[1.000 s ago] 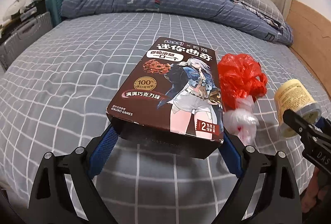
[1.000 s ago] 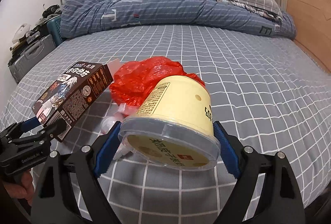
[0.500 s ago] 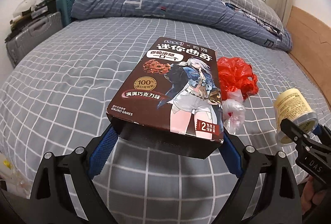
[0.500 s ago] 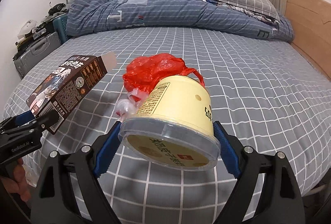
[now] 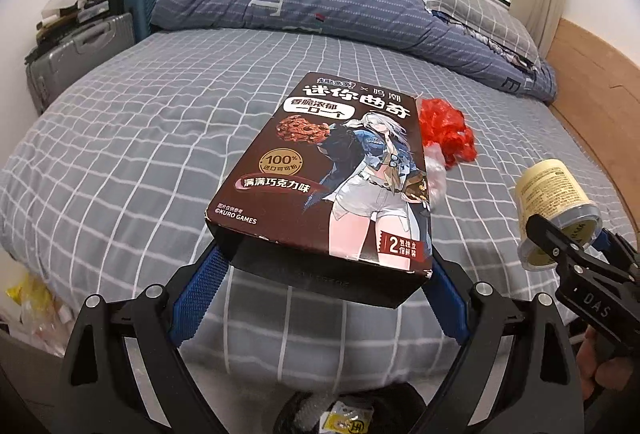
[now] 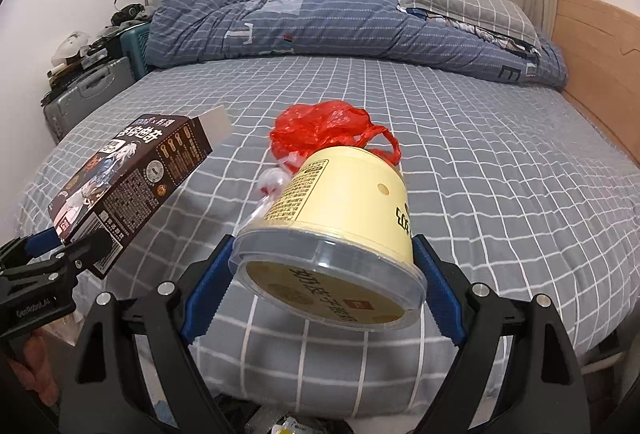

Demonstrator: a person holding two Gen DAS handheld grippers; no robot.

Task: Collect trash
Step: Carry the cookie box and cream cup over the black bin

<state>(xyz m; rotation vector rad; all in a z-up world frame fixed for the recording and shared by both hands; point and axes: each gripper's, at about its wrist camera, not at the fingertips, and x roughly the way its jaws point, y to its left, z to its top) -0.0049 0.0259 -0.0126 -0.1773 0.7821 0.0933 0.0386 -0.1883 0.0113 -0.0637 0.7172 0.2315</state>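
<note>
A dark brown cookie box (image 5: 332,177) with a cartoon figure on its lid is clamped between the blue pads of my left gripper (image 5: 320,274), held above the bed. The same box (image 6: 132,185) shows at the left of the right wrist view. My right gripper (image 6: 324,274) is shut on a pale yellow instant-noodle cup (image 6: 340,226) with a clear lid, tipped lid-first toward the camera. That cup (image 5: 552,209) appears at the right edge of the left wrist view. A crumpled red plastic bag (image 6: 328,129) and a clear wrapper (image 6: 272,181) lie on the bed beyond both.
The bed (image 5: 140,153) has a grey checked sheet, with a blue quilt (image 5: 300,5) and a pillow (image 5: 476,9) at its far end. Suitcases (image 5: 80,49) stand at the left wall, a wooden bed frame (image 5: 592,81) on the right. Yellowish litter (image 5: 28,298) lies on the floor beside the bed.
Both grippers have drawn back from the bed and risen a little with their loads. The red bag and wrapper look smaller and farther, and the bed's near edge has come into view.
</note>
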